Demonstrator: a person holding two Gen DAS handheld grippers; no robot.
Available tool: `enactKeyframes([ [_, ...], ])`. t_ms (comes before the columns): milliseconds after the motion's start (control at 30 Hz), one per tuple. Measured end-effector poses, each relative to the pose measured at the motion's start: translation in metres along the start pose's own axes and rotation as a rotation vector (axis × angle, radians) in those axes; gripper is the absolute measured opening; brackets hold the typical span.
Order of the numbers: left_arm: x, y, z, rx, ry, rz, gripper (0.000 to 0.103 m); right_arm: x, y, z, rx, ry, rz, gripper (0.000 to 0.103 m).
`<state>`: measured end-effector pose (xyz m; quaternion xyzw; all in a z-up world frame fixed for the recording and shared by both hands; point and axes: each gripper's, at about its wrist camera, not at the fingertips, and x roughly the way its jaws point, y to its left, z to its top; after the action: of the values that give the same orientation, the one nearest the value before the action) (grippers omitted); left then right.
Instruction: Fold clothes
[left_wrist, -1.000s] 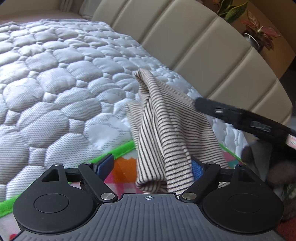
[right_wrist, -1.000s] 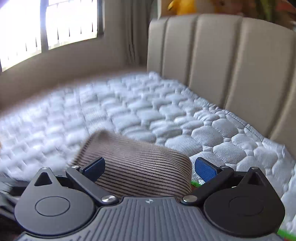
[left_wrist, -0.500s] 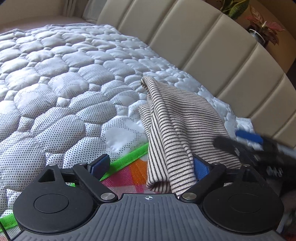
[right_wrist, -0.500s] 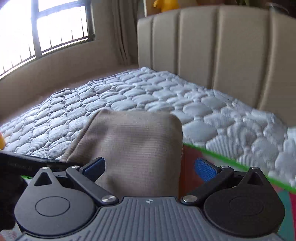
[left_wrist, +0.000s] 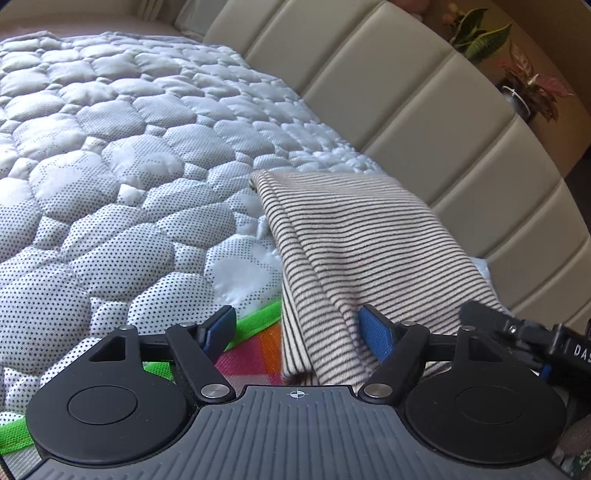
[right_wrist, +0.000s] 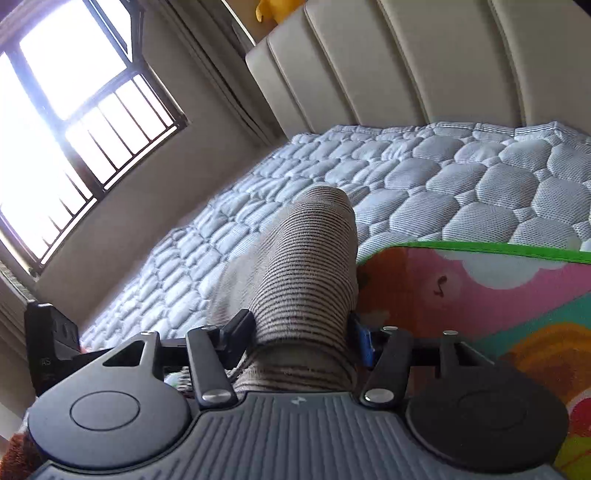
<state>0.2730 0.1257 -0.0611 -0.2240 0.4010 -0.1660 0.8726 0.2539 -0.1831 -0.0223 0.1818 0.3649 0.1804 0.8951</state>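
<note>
Two grippers work one striped garment (left_wrist: 354, 251) on a quilted mattress (left_wrist: 110, 177), close to the padded headboard (left_wrist: 424, 110). The garment lies partly on a colourful mat with a green border (right_wrist: 480, 280) and partly on the quilt, bunched lengthwise into a long roll.

Right gripper (right_wrist: 301, 336): jaws have just been closing; a thick bundle of the striped cloth fills the gap and both pads appear to press its sides. Clamped on the garment's near end, by my reading.

Left gripper (left_wrist: 295, 328): jaws have just narrowed a little but stand apart. The garment's left edge hangs between them, against the right blue pad (left_wrist: 373, 332); the left pad (left_wrist: 218, 325) is clear of it, over the mat's green border. No grip yet. The right gripper's dark body shows at the right edge of the left view, so both tools sit at the same end of the cloth.

Step in hand, as judged: taking hold of the near end at two points, ahead of a lift or fold.

Next move calls for the left jaws to shut on the edge layer only, not on the mat beneath, then both hands moving together so the cloth spreads rather than twists.

Risk: the bundled grip on the right may carry several layers and leave the fold lumpy.
</note>
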Motion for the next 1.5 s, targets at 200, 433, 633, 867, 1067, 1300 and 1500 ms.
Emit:
enactKeyframes([
  [200, 0.005, -0.014, -0.006, 0.104, -0.002, 0.039, 0.088, 0.008, -0.009, -0.031, -0.027, 0.012, -0.113, 0.072],
  [433, -0.005, -0.018, -0.003, 0.099, -0.015, 0.037, 0.085, 0.007, -0.001, -0.033, -0.152, -0.042, -0.224, 0.1],
  [633, 0.0, -0.022, -0.011, 0.166, -0.029, 0.089, 0.087, -0.008, -0.006, -0.041, -0.056, -0.024, -0.225, 0.103],
  [867, -0.04, -0.043, -0.039, 0.214, -0.13, 0.212, 0.087, -0.088, 0.01, -0.077, -0.141, 0.003, -0.276, 0.103],
  [1067, -0.126, -0.075, -0.095, 0.168, -0.235, 0.305, 0.102, -0.149, 0.015, -0.11, -0.224, -0.083, -0.338, 0.103],
  [1300, -0.193, -0.132, -0.155, 0.207, -0.339, 0.37, 0.103, -0.192, 0.034, -0.13, -0.248, -0.142, -0.242, 0.103],
  [1500, -0.184, -0.155, -0.195, 0.297, -0.257, 0.373, 0.103, -0.206, 0.034, -0.142, -0.252, -0.17, -0.224, 0.103],
])
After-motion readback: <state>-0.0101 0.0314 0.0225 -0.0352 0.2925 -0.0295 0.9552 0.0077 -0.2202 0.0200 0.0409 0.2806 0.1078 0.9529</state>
